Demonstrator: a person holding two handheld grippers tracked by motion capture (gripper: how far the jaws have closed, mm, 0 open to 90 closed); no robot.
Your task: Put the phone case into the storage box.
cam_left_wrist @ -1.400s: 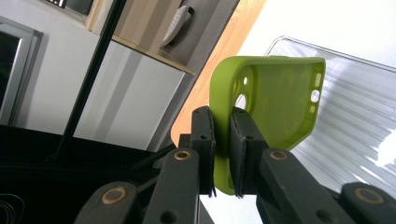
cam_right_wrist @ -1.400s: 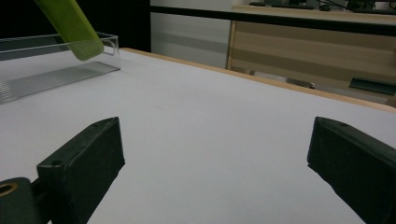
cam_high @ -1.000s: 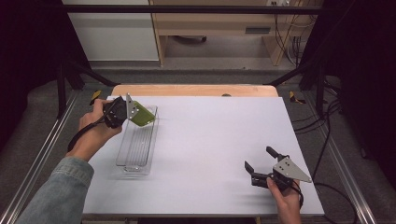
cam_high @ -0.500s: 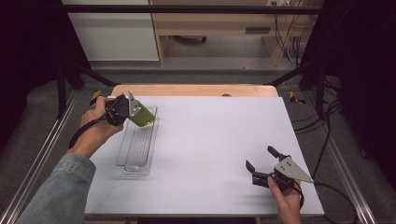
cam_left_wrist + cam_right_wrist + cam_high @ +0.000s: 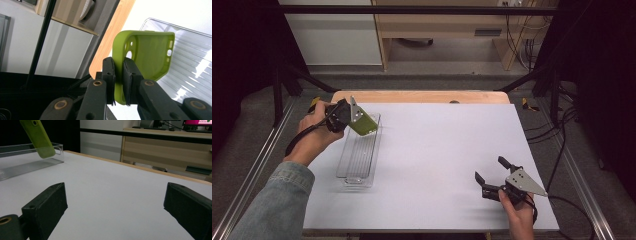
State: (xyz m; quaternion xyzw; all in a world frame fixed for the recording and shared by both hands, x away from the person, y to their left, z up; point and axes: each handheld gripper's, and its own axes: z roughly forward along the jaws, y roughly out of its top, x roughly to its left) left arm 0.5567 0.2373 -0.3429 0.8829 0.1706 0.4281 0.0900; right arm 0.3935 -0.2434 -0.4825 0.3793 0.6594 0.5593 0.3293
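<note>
Lime-green and rubbery-looking, a phone case hangs in the left gripper at the far-left corner of the worktop. In the left gripper view the two black fingers are pressed almost together on one side wall of the case, near its camera cut-out, with only that thin wall between them. The hollow inside of the case faces the camera, and the rest of it sticks out unsupported past the fingertips.

Just below sits a clear plastic tray, long and narrow, with a ribbed floor. The case is held tilted above the tray's far end; from the right gripper view its lower corner dips to about rim level, though I cannot tell whether it touches the wall.

By its look the case should be light and bendy, probably silicone: grippy and not fragile, but likely to flex or twist if squeezed at a single edge. A hold across a side wall, as here, seems sound, and closer to the middle of the long side would likely steady it more.

Well apart, at the near-right corner, the right gripper rests low over the bare worktop. Its fingers stand wide open and hold nothing.
</note>
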